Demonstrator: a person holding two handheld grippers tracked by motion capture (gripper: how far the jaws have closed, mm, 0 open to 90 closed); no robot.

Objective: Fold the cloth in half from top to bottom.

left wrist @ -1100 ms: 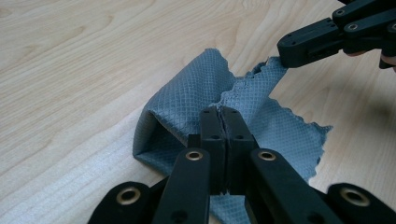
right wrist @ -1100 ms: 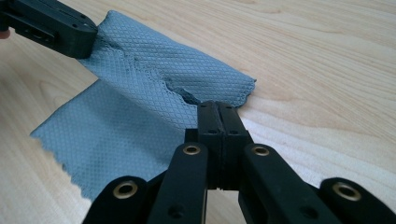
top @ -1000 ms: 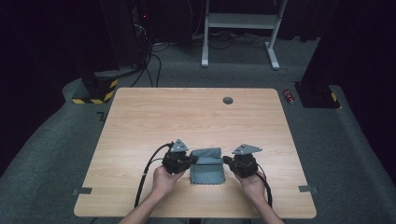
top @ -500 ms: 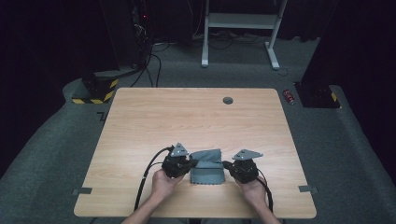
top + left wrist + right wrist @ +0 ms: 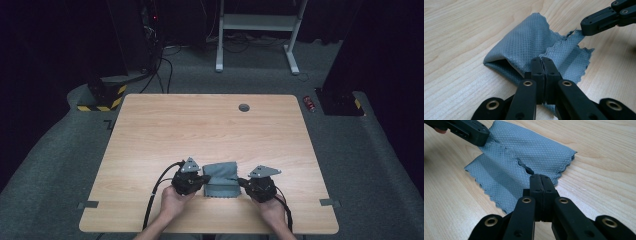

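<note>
A grey waffle-textured cloth (image 5: pixel 222 180) lies folded over on the wooden table (image 5: pixel 200 130), near its front edge. From the left, my left gripper (image 5: pixel 204 181) is shut on the cloth's left edge. In the left gripper view its jaws (image 5: pixel 542 60) pinch the scalloped hem of the cloth (image 5: pixel 524 47), and the fold gapes open at the left. My right gripper (image 5: pixel 241 183) is shut on the opposite edge. Its own view has the jaws (image 5: pixel 540 178) closed on the hem of the cloth (image 5: pixel 524 150). Each gripper view also catches the other gripper (image 5: pixel 599 21) (image 5: pixel 466 130) farther off.
A round cable hole (image 5: pixel 244 107) sits near the table's far edge. Bare wood stretches beyond the cloth. On the floor are a yellow-and-black base (image 5: pixel 102 97) at the left, a red object (image 5: pixel 310 104) at the right, and a white frame (image 5: pixel 255 22) behind.
Both hands have drawn slightly toward the table's front edge with the cloth still pinched between them. The jaws have stayed shut.
</note>
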